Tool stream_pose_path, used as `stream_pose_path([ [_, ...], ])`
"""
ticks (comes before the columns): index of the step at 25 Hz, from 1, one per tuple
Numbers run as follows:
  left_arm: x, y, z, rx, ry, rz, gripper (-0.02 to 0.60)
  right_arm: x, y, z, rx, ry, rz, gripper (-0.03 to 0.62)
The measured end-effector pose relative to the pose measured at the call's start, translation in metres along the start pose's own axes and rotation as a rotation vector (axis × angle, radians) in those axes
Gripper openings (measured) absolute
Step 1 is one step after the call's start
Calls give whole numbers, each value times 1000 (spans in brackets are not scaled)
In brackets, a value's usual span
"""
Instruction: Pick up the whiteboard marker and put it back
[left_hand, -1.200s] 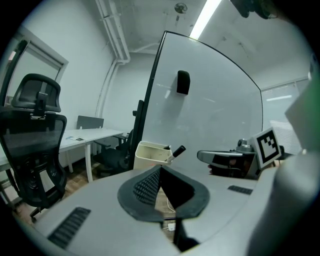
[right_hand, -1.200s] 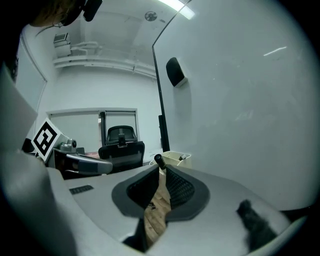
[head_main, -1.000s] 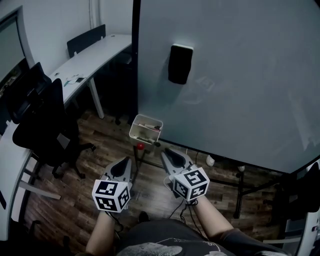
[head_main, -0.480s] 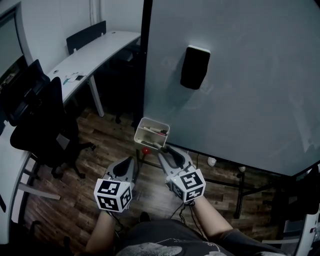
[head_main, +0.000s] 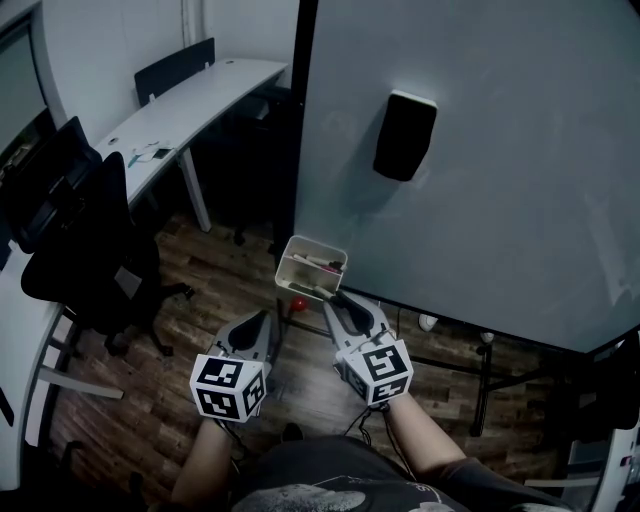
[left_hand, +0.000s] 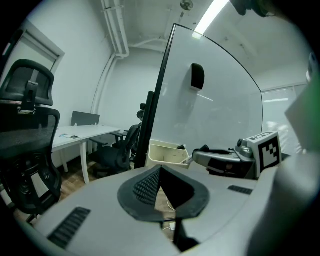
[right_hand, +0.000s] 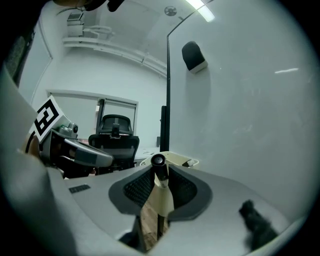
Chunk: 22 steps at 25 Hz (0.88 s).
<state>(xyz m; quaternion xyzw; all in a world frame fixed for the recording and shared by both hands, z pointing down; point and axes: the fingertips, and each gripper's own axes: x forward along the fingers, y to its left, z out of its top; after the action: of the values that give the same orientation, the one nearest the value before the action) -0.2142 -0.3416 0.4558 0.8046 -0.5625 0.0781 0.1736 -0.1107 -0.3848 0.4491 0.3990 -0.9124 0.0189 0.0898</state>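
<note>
The whiteboard marker (right_hand: 161, 196), white with a black cap, lies along my right gripper (right_hand: 159, 169), its cap at the far end. The jaws are closing and the pads sit against its sides. In the head view the right gripper (head_main: 336, 298) has its tips at the front edge of the white tray (head_main: 292, 262) fixed to the whiteboard (head_main: 500, 200). More markers lie in that tray (right_hand: 179, 159). My left gripper (head_main: 262, 320) hovers to the left of the right one, short of the tray, shut and empty (left_hand: 159, 170).
A black eraser (head_main: 404, 135) sticks to the board above the tray. A small red object (head_main: 298, 303) shows just under the tray. Black office chairs (head_main: 80, 240) and a white desk (head_main: 190, 100) stand to the left over the wooden floor. Cables run along the board's foot.
Both grippers have closed in on the board. The right gripper's tips, a little short of the tray a second ago, now sit at its front edge.
</note>
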Motion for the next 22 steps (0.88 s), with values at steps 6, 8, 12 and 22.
stream_pose_path([
  [6,0,-1,-1,3,0,-3,12,-4,-2,5,-10,-27,-11,81],
  [8,-1,-4,0,5,-2,-6,12,-8,-2,9,-10,-39,-11,81],
  [12,-6,-12,2,17,-6,-8,12,-17,-4,20,-5,-70,-13,81],
  [22,-26,-43,5,38,-32,-3,12,-56,-1,59,17,-171,16,81],
])
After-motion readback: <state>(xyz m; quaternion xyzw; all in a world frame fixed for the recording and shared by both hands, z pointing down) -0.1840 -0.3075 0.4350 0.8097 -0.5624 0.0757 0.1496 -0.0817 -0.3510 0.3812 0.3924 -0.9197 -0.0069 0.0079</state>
